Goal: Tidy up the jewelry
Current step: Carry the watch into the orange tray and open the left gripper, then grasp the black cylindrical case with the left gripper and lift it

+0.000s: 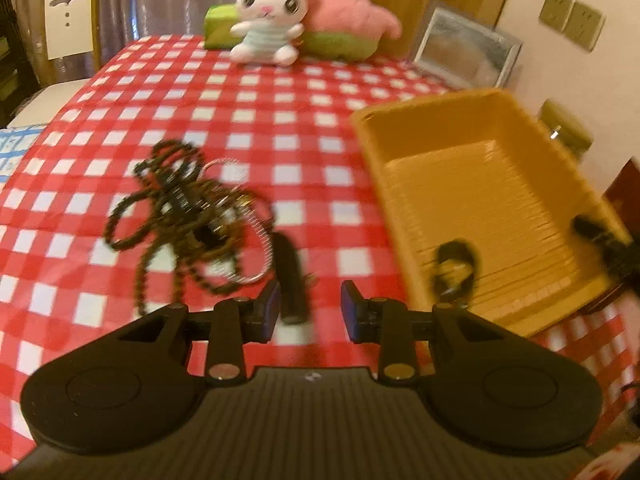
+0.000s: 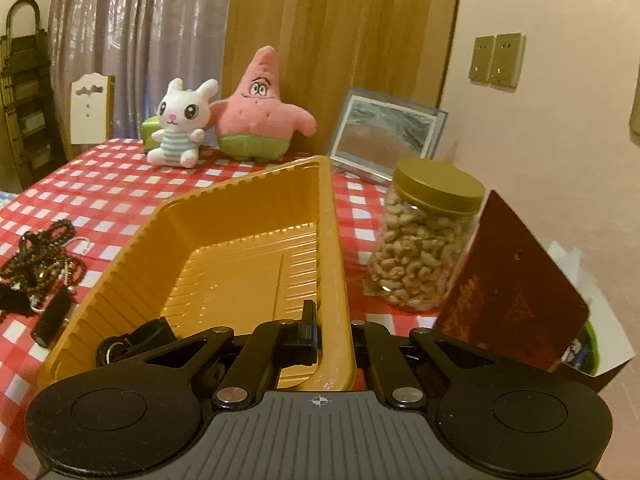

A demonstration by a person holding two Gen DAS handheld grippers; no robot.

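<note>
The left tongs [image 1: 308, 312] stand released over the red-checked worktop [image 1: 240, 120], near the tangled dark bead necklaces [image 1: 180, 208]. The right tongs [image 2: 334, 336] are clenched on the yellow plastic tray's [image 2: 240, 240] rim.

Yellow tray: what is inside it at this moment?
The yellow tray holds one dark piece of jewelry near its front wall. The rest of its ribbed floor is bare. The right gripper hides one near corner.

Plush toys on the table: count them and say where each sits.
2. The white bunny sits at the table's far edge; the pink starfish stands right beside it, on the picture-frame side. More could be hidden outside both views.
</note>
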